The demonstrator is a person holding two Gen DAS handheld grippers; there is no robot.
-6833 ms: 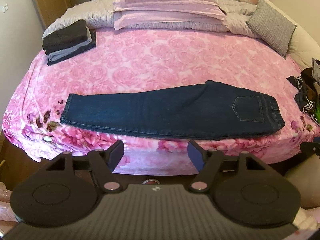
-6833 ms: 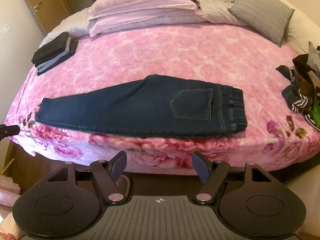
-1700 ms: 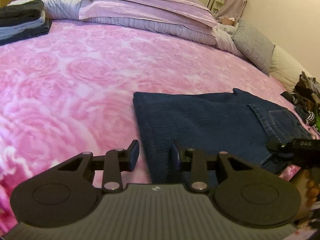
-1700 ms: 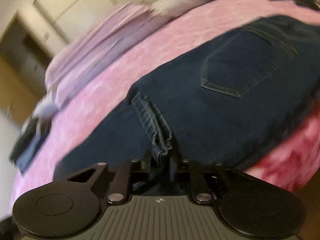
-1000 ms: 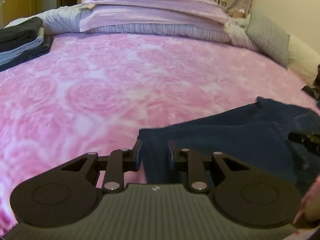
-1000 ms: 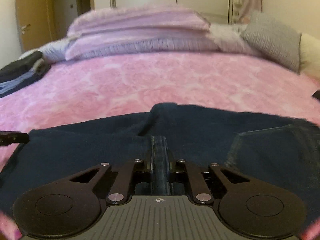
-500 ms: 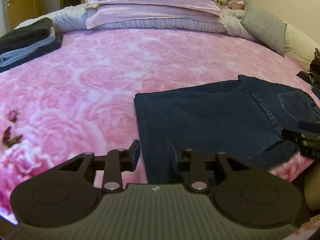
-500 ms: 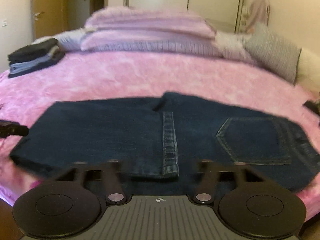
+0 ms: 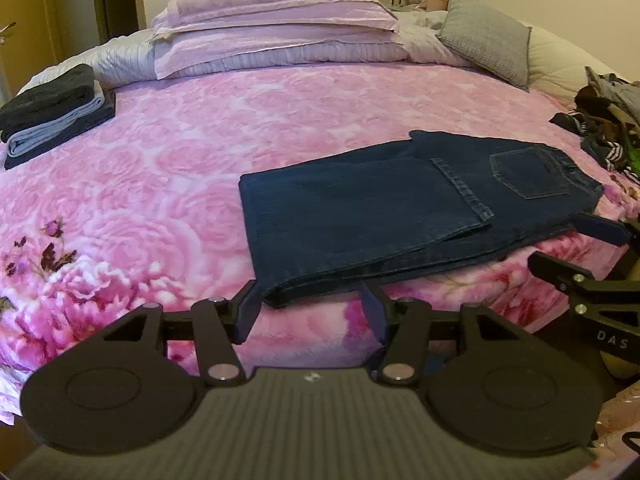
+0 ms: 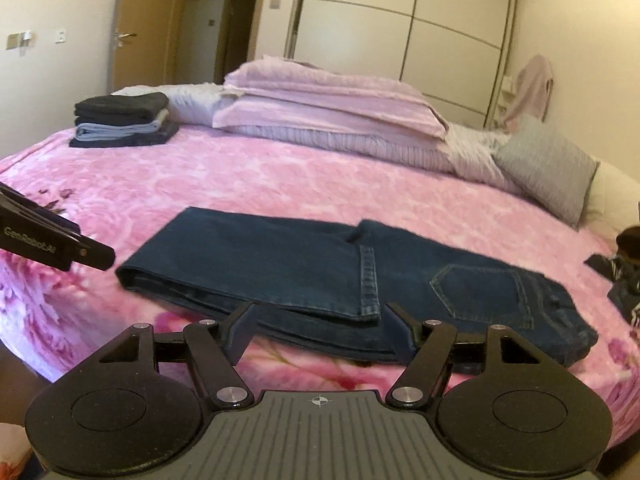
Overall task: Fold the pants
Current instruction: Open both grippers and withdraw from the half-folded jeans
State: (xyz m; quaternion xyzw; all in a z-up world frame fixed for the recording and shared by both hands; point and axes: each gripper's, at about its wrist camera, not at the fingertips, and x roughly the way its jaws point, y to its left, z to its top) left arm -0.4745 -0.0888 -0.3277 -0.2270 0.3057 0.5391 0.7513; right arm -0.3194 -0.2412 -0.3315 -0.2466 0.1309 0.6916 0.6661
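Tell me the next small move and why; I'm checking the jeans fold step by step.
Probably bring both tools back down to the folded edge of the jeans for a second fold toward the waistband. The left tool and right tool are open, holding nothing; the legs lie doubled over, hem short of the back pocket, leaving a long bundle.

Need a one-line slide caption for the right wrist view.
Open right tongs hang before jeans folded once on the pink bedspread.

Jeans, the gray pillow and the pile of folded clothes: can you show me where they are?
jeans [image 9: 360, 208]: left wrist view, on the folded-over leg.
gray pillow [image 9: 486, 36]: left wrist view, middle of its front face.
pile of folded clothes [image 10: 124, 120]: right wrist view, front edges of the stack.
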